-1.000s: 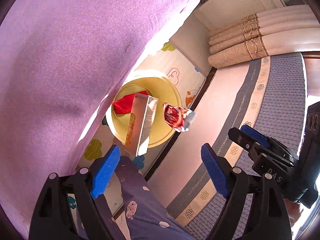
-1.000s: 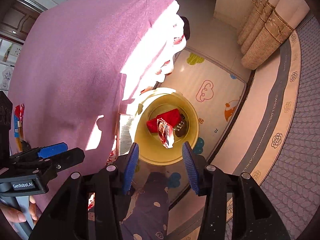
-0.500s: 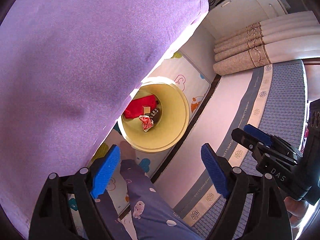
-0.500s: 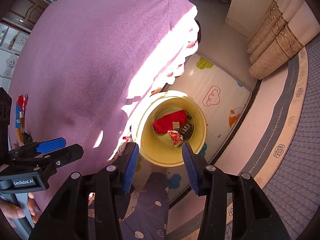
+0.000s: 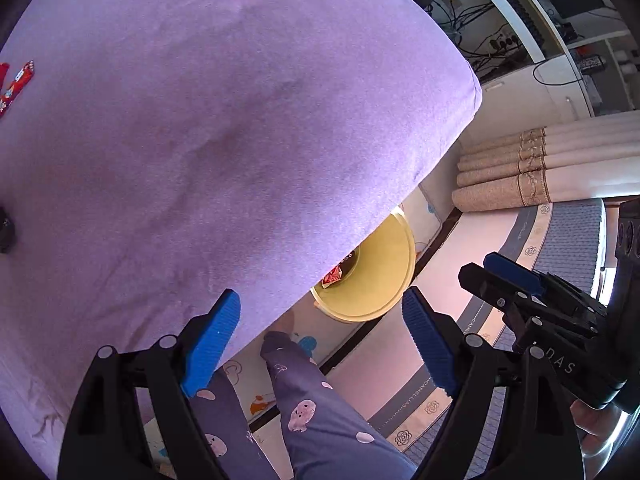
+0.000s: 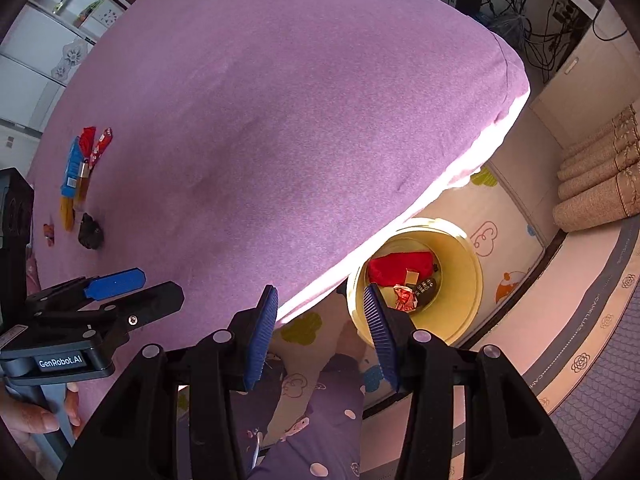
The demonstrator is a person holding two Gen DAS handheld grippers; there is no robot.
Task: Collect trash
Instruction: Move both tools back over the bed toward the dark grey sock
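Note:
A round yellow bin (image 6: 460, 252) (image 5: 384, 280) stands on the floor beside the purple bed (image 6: 260, 120) (image 5: 200, 120). Inside it lie a red wrapper (image 6: 400, 266), a small crumpled red-white packet (image 6: 406, 298) and a dark round piece. On the bed's far left lies more trash: red, blue and orange wrappers (image 6: 82, 160) and a crumpled black piece (image 6: 91, 232). My left gripper (image 5: 320, 340) is open wide and empty over the bed's edge. My right gripper (image 6: 320, 332) is open with nothing between its blue pads, near the bin's rim.
A person's leg in dotted purple trousers (image 5: 316, 408) stands on a cartoon play mat (image 6: 500, 216). A patterned blue-grey rug (image 6: 600, 360) lies at the right. Rolled beige bolsters (image 5: 540, 168) rest against a white cabinet, with cables behind.
A box and a packet dropped from the grippers into the bin. Both grippers have since swung away from the bin toward the bed, whose far trash has come into view.

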